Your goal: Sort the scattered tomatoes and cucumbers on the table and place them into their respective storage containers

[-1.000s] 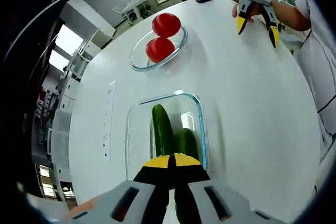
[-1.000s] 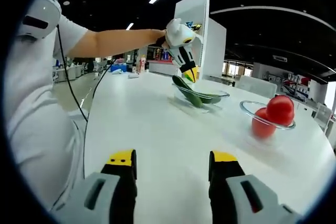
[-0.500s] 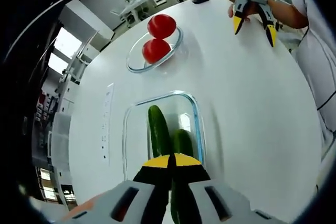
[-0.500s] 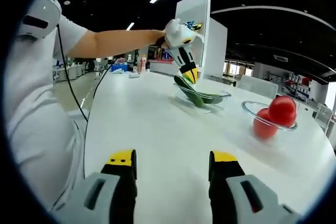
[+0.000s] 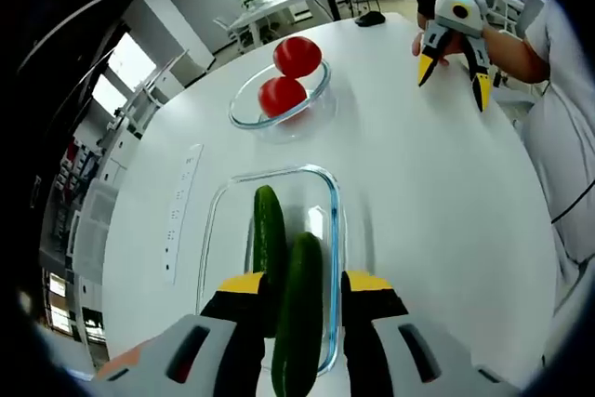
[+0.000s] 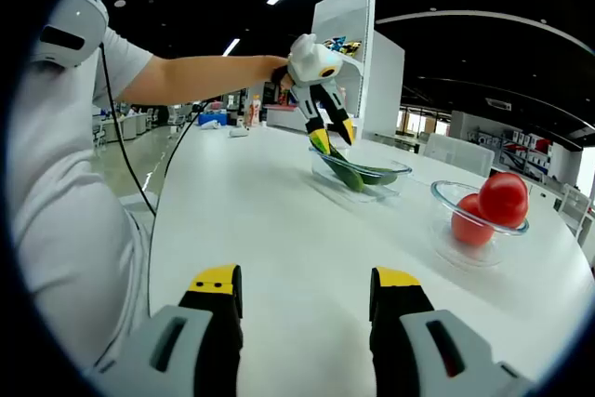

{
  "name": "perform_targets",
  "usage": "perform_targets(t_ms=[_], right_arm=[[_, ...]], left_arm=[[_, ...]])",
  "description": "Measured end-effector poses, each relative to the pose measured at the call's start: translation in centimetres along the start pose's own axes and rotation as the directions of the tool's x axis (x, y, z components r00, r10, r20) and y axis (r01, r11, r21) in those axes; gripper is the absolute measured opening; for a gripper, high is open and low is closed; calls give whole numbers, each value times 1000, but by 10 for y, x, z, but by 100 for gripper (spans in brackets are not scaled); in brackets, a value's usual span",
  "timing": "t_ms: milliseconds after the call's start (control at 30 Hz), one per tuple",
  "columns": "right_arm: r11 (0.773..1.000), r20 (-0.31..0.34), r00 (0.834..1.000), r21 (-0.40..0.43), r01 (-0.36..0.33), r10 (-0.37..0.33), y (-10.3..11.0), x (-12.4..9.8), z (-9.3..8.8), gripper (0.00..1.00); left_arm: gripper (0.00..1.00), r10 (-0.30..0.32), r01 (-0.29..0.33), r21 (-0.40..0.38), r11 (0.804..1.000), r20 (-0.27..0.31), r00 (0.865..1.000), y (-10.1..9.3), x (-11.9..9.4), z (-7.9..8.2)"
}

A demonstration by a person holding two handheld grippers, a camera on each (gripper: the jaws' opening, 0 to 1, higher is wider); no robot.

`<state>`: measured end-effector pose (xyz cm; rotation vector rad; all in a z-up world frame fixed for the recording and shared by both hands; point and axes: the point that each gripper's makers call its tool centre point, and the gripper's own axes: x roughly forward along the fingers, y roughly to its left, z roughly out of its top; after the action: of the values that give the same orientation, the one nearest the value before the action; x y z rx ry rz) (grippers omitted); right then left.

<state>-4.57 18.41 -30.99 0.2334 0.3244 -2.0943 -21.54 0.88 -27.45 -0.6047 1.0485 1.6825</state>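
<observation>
Glass holds everything: two cucumbers (image 5: 299, 304) lie in the rectangular dish (image 5: 216, 230) under your left tongs (image 5: 300, 284), whose jaws stand apart around the nearer one. Two tomatoes (image 5: 283, 96) sit in the round bowl (image 5: 244, 116) farther along the white table (image 5: 418, 202). Your right tongs (image 6: 303, 278) hang open over bare table.

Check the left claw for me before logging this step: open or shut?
Open. Left claw stands spread, jaws either side of a cucumber lying in the glass container.
</observation>
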Motion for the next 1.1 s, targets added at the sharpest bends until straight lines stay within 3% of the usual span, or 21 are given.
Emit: perform_targets(t_ms=[100, 133, 200, 300, 500, 667, 900, 1100], right_arm=[[1000, -1, 1000, -1, 3, -3, -1, 1, 1, 53], [1000, 1, 1000, 0, 5, -5, -3, 1, 1, 53], [1000, 1, 1000, 1, 10, -10, -6, 2, 2, 53], [1000, -7, 1000, 5, 23, -23, -10, 4, 1, 53], [999, -5, 999, 12, 41, -41, -15, 5, 4, 53], [998, -6, 998, 18, 56, -56, -20, 5, 4, 53], [994, -20, 994, 39, 104, -103, -35, 3, 3, 53], [983, -23, 985, 67, 173, -171, -50, -1, 3, 53]], left_arm=[[37, 19, -18, -30, 999, 44, 999, 0, -5, 3], [37, 50, -47, -48, 998, 63, 997, 3, -7, 5], [38, 68, -58, -82, 995, 122, 990, 1, -9, 11], [40, 83, -71, -91, 993, 130, 988, -2, -12, 6], [40, 109, -73, -174, 982, 204, 973, -9, -20, -1], [42, 206, -127, -258, 958, 304, 930, -6, -33, -1], [40, 230, -106, -329, 938, 365, 902, -25, -48, -7], [40, 295, -102, -387, 917, 482, 825, -39, -67, 5]])
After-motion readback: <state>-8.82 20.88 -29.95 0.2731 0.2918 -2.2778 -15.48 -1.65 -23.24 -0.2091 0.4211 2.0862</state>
